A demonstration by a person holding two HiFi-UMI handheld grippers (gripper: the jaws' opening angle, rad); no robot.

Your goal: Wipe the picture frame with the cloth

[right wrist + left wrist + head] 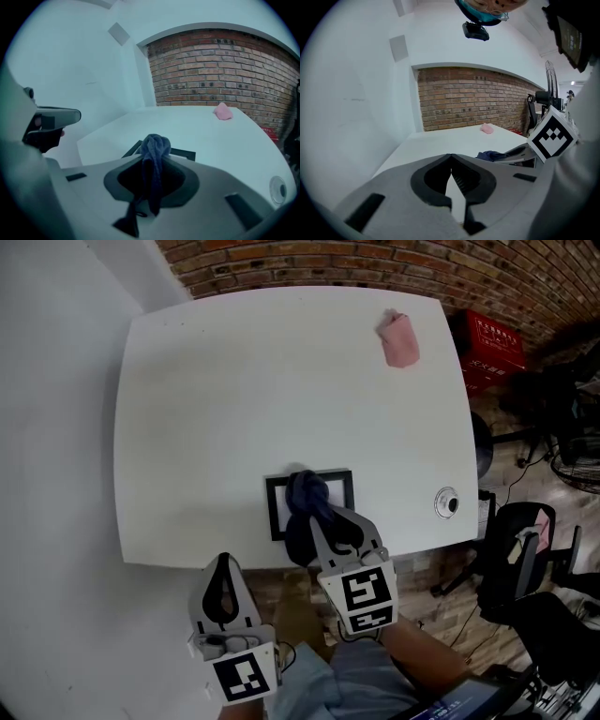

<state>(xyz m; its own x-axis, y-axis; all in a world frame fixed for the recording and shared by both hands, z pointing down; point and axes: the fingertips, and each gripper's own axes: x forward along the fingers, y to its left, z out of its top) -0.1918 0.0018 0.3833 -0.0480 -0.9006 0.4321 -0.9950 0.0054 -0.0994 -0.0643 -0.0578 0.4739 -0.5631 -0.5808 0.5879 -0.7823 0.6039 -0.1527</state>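
The fingers (189, 186) of the right gripper (154, 161) are closed on the cloth (156, 144). It is a dark blue bunch that bulges out past the tips, with a tail hanging back between the jaws. The left gripper (450, 157) has its fingers (480, 180) pressed together at the tips with nothing between them. In the head view it hangs at the near edge of the table (281, 381), left of the right gripper and apart from the frame (276, 512).

The frame is a dark-edged rectangle that lies flat on the table close to the near edge. The bunched cloth sits over its middle and upper part, with the right gripper reaching in from the person's side. Whether the cloth presses on the frame or hovers just above it cannot be told from these views.

Picking up the cloth is done, and it has been brought to the frame. The wiping itself looks to be at its start or under way. No view shows how much of the surface has been covered, and the left, right and top bars show bare beside the cloth. What seems left is to pass the cloth over the whole frame. Nothing steadies the frame, so it may slide under the strokes.

A pink lump (400, 338) lies near the far right corner, well apart.
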